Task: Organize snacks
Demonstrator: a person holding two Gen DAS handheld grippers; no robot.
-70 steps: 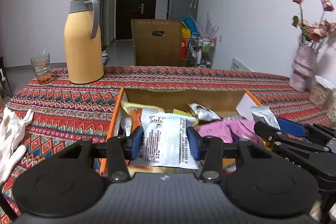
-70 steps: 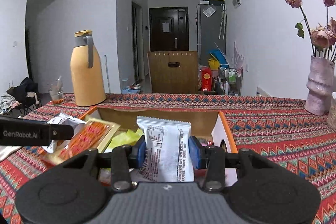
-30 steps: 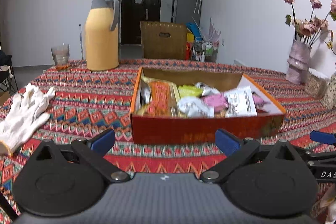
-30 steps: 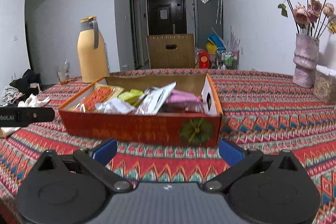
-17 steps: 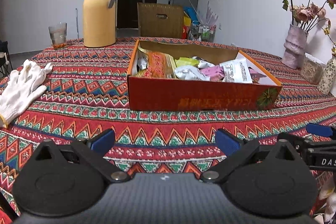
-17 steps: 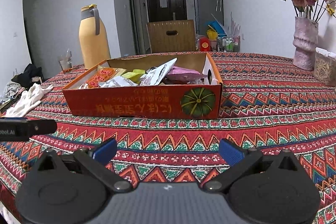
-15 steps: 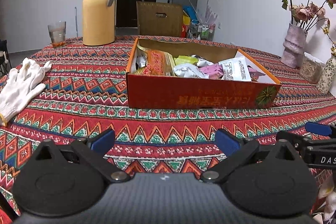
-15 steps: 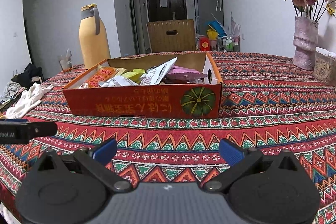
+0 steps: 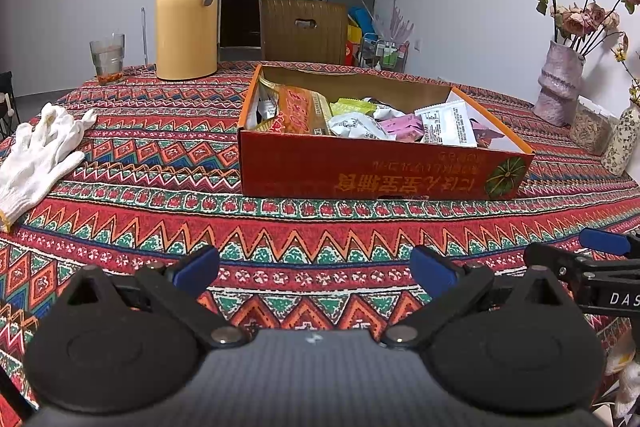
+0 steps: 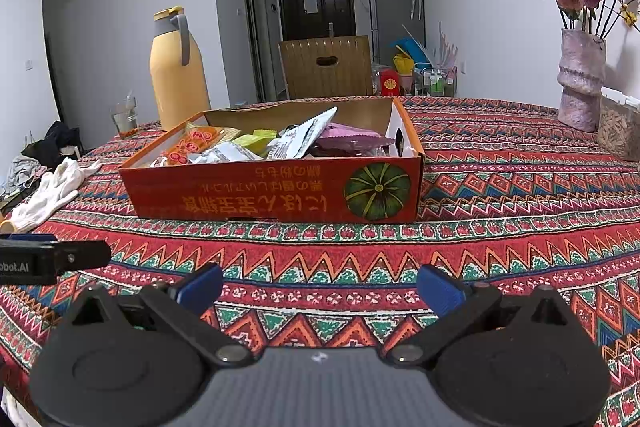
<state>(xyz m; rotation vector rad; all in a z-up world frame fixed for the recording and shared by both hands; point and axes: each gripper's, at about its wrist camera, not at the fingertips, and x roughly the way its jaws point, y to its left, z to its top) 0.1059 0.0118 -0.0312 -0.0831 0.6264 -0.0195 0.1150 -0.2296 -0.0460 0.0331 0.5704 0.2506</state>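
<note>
A red cardboard box [image 9: 380, 171] with a pumpkin print stands on the patterned tablecloth; it also shows in the right wrist view [image 10: 276, 191]. It holds several snack packets: an orange pack [image 9: 298, 109], white packets [image 9: 448, 125] and a pink one [image 9: 402, 127]. My left gripper [image 9: 316, 269] is open and empty, well in front of the box. My right gripper [image 10: 320, 285] is open and empty, also in front of the box. The right gripper's finger [image 9: 604, 241] shows at the right edge of the left wrist view.
A yellow thermos jug [image 9: 187, 11] and a glass [image 9: 107, 57] stand at the table's far left. White gloves [image 9: 38, 155] lie at the left. A vase with dried roses [image 9: 560, 87] and jars [image 9: 592, 131] stand at the right. A chair [image 9: 304, 31] is behind the table.
Both grippers let go of the white packets into the box, opened, and drew back toward the table's near edge. In the last half second little has moved.
</note>
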